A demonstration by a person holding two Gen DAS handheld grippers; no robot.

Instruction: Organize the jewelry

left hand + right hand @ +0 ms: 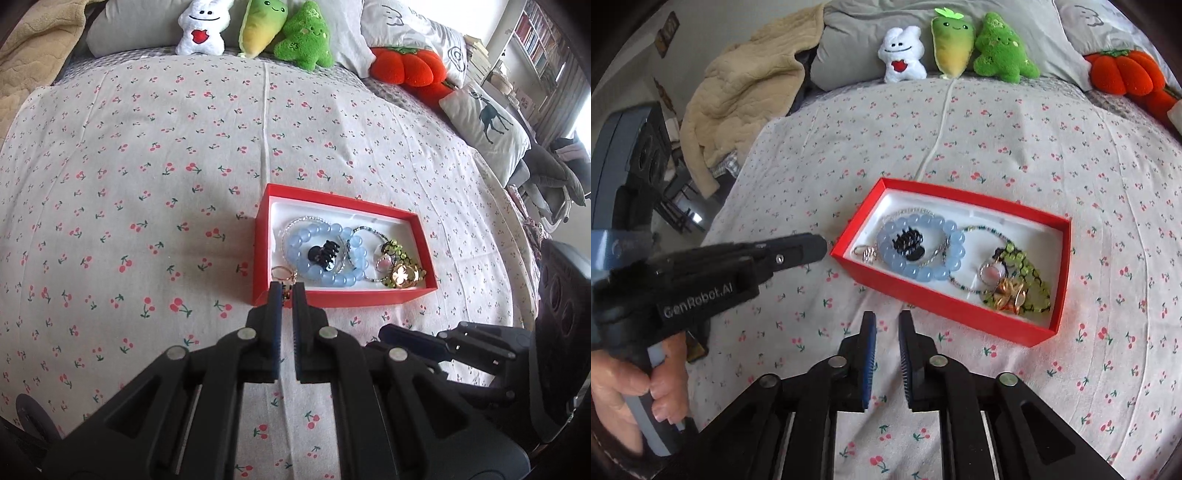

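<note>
Now the red box [343, 291] lies open on the bed [147, 166], on its cherry-print sheet; inside it a blue bead bracelet [317, 275] rings a black hair claw [325, 254], with a gold ring [281, 273] at one end and green beads with a gold flower piece [404, 275] at the other; the left hand-held gripper [287, 291] sits at the box's near rim, jaws pressed nearly together, something small and gold-dark showing in the slit, though whether it is pinched I cannot tell; the right hand-held gripper [887, 319] hangs short of the box, jaws slightly apart, nothing between them; plush toys [255, 26] line the pillows beyond.
</note>
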